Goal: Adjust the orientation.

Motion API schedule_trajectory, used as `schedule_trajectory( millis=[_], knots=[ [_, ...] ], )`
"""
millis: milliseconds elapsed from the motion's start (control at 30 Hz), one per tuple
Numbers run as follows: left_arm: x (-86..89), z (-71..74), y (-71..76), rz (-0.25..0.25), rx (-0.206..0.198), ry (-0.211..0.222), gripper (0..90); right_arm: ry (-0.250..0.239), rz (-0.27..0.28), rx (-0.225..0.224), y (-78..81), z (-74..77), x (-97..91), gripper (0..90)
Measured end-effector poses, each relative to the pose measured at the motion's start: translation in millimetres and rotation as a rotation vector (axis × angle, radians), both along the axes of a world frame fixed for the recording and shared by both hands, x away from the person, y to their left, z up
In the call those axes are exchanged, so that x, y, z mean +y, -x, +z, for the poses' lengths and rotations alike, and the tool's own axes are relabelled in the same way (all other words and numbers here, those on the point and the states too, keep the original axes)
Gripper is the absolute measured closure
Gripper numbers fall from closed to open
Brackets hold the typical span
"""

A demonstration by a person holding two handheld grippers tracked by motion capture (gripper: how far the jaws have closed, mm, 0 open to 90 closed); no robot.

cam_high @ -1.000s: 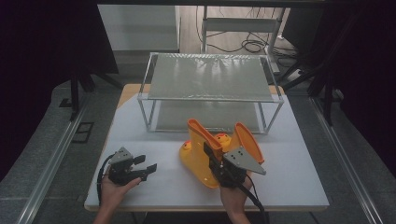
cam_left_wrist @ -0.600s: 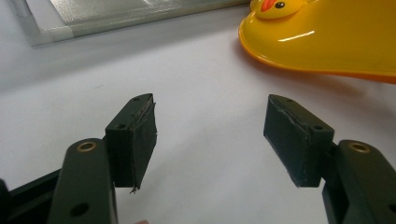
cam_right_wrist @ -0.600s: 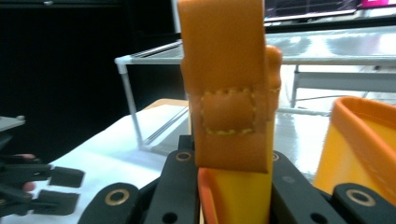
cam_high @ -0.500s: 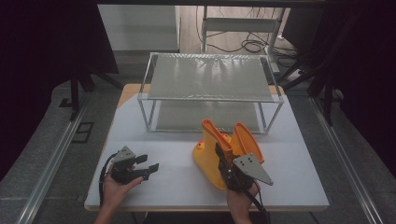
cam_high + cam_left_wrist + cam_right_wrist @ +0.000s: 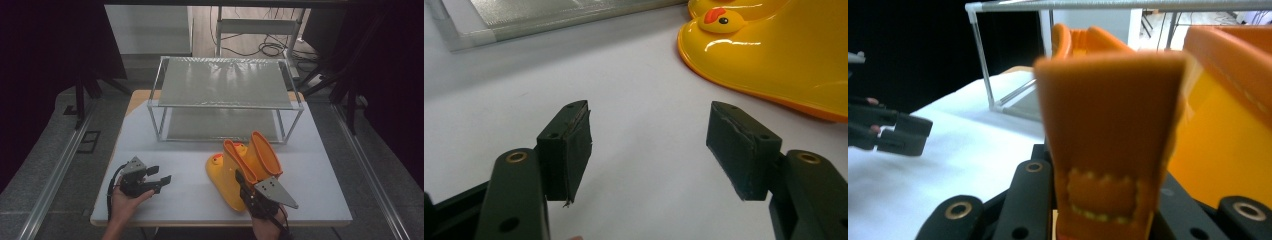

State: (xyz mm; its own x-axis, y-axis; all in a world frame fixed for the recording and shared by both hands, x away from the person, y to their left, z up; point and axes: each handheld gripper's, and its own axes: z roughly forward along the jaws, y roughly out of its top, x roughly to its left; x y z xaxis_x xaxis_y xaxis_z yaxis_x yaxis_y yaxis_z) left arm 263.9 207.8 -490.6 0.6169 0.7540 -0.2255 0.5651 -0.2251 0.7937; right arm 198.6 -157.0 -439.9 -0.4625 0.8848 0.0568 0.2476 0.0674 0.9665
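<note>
With my right gripper (image 5: pixel 246 186) I hold the orange pull strap (image 5: pixel 1108 140) of a glossy yellow rubber rain boot with a duck face on its toe (image 5: pixel 226 180); the jaws have just been easing apart, yet the strap sits between them and the pads look to be on it. The boot lies on the white table (image 5: pixel 195 192) in front of the two-tier wire-frame rack with mesh shelves (image 5: pixel 225 82), its orange-trimmed twin (image 5: pixel 262 152) touching it on the side nearer the rack. My left gripper (image 5: pixel 159 181) rests open and empty, well apart from the rack. To set the boot down cleanly, I judge I should lower until the sole lies flat, then let go of the strap without dragging the twin.
</note>
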Motion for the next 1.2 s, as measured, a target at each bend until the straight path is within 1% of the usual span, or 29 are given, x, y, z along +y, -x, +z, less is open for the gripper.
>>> schedule_trajectory(
  millis=[67,233,400,567,833,1000,1100,1133,1200],
  knots=[
    [-1.0,-0.2,-0.2,-0.003,0.001,-0.003,34.2,-0.013,0.009,0.011,-0.3,-2.5,-2.2,80.7],
    [-1.4,-0.6,-0.3,-0.005,0.003,-0.004,34.2,0.007,0.024,0.011,-2.3,-4.8,1.9,81.3],
    [0.6,-0.5,-0.5,-0.001,0.004,0.000,34.2,0.008,0.026,0.015,-6.1,-5.5,4.2,81.1],
    [-0.5,-1.1,-0.4,-0.005,0.005,-0.004,34.2,0.010,0.026,0.029,-6.4,-7.8,3.3,80.7],
    [0.0,-1.0,-0.3,-0.004,0.004,-0.004,34.2,0.023,0.029,0.035,-8.0,-10.5,2.3,79.0],
    [0.8,-1.1,-0.3,-0.003,0.005,-0.003,34.2,0.019,0.030,0.047,-8.2,-9.7,0.7,70.8],
    [1.4,-1.0,-0.3,-0.001,0.005,-0.002,34.1,0.022,0.031,0.053,-5.8,-9.8,0.3,62.0],
    [1.8,-0.8,-0.3,-0.001,0.005,0.000,34.1,0.025,0.029,0.049,-3.9,-10.4,0.3,59.1],
    [2.6,-0.6,-0.3,0.001,0.004,0.002,34.1,0.038,0.029,0.050,-0.6,-11.0,0.0,52.9]
  ],
)
